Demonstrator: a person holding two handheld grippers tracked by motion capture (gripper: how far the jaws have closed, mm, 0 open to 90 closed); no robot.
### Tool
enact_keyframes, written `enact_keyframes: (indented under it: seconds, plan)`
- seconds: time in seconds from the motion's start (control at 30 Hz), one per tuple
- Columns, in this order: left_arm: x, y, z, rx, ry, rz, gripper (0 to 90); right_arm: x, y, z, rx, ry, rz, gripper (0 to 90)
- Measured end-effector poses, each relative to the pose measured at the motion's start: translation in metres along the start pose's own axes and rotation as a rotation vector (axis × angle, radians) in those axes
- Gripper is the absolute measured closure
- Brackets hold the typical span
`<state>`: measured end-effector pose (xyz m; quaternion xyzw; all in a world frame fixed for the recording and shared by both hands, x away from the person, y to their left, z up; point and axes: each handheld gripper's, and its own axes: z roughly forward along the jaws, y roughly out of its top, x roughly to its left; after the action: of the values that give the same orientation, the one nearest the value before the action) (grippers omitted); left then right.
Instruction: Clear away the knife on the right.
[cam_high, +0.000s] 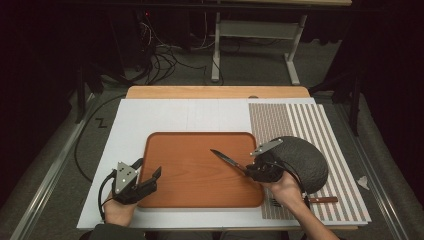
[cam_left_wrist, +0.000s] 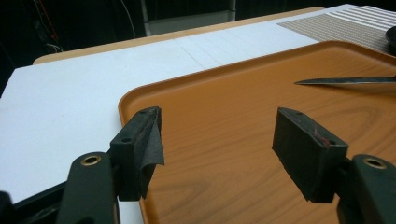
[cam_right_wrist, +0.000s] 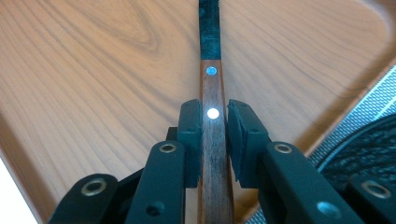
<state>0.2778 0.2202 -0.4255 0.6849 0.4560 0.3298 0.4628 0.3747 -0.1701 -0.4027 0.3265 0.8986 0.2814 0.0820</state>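
My right tongs (cam_high: 248, 170) are closed on the wooden handle of a knife (cam_high: 226, 158). In the right gripper view the two jaws clamp the handle (cam_right_wrist: 213, 140) from either side, at the nearer of its two bright rivets; the second rivet lies further out, just short of the blade. The knife is held over the right part of the brown tray (cam_high: 190, 187), its blade pointing toward the far left, the tip above the tray's wood-grain surface. Whether the blade touches the tray I cannot tell.

My left tongs (cam_high: 152, 179) hold nothing. Their jaws stand wide apart over the near left part of the tray, as the left gripper view confirms: one pad (cam_left_wrist: 140, 149) sits over the tray's left rim, the other (cam_left_wrist: 308, 154) over the tray's inner surface, with bare tray (cam_left_wrist: 219, 140) between them. The knife blade (cam_left_wrist: 345, 81) shows beyond, well apart from these jaws.

The tray rests on a white board on the table (cam_high: 215, 92). A striped mat (cam_high: 300, 117) lies to the tray's right, carrying a dark round plate (cam_high: 307, 160). A second wooden-handled utensil (cam_high: 322, 200) lies on the mat near my right forearm.
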Motion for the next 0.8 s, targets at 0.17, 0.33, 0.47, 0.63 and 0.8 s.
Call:
enact_keyframes:
  seconds: [0.17, 0.33, 0.47, 0.63, 0.8]
  plan:
    - [0.000, 0.000, 0.000, -0.001, 0.000, 0.001, 32.9, 0.004, 0.001, 0.006, 0.010, 0.004, -0.006, 77.9]
    - [0.000, 0.000, 0.000, -0.001, -0.001, 0.001, 32.9, 0.007, 0.001, 0.011, 0.018, 0.007, -0.024, 77.9]
    - [0.000, 0.000, 0.000, 0.000, 0.000, 0.001, 32.9, 0.010, 0.000, 0.016, 0.035, 0.012, -0.034, 77.8]
    - [0.000, 0.000, 0.000, -0.001, 0.000, 0.001, 32.9, 0.014, -0.002, 0.018, 0.034, 0.010, -0.043, 77.7]
    - [0.000, 0.000, -0.001, -0.001, 0.001, 0.002, 32.9, 0.016, -0.004, 0.017, 0.024, 0.001, -0.050, 77.3]
